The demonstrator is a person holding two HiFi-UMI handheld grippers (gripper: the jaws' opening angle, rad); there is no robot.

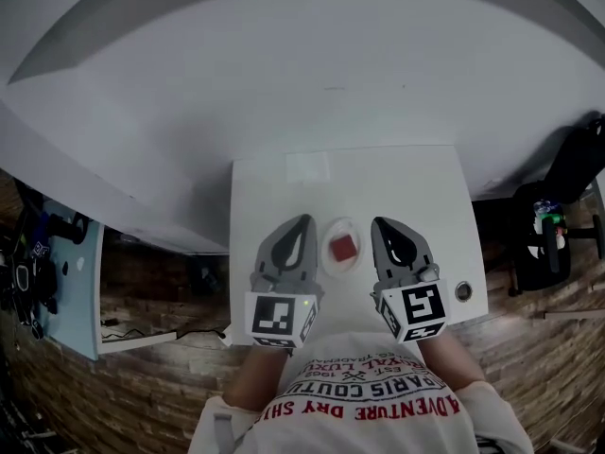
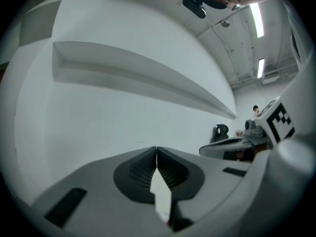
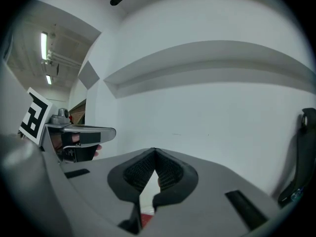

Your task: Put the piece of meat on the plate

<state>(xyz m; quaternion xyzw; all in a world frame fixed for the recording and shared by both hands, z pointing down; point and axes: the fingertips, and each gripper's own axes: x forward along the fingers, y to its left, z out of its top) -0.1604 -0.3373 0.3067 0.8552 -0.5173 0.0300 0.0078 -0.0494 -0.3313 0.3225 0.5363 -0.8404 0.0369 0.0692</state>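
Note:
A red piece of meat [image 1: 342, 249] lies on a small white plate [image 1: 328, 262] on the white table [image 1: 274, 187], seen in the head view. My left gripper [image 1: 302, 221] is held above the table to the left of the plate, jaws shut and empty. To the right of the plate my right gripper [image 1: 380, 225] is likewise shut on nothing. Both point level at the white wall. In the left gripper view the tips [image 2: 156, 148] meet. The right gripper view shows closed tips [image 3: 155, 150] and a sliver of red meat [image 3: 146, 220] below.
A small round metal object [image 1: 463, 291] sits near the table's right front corner. A white sheet [image 1: 307, 166] lies at the table's far edge. A dark chair [image 1: 572, 164] stands right of the table, and a light blue panel [image 1: 71, 282] stands left.

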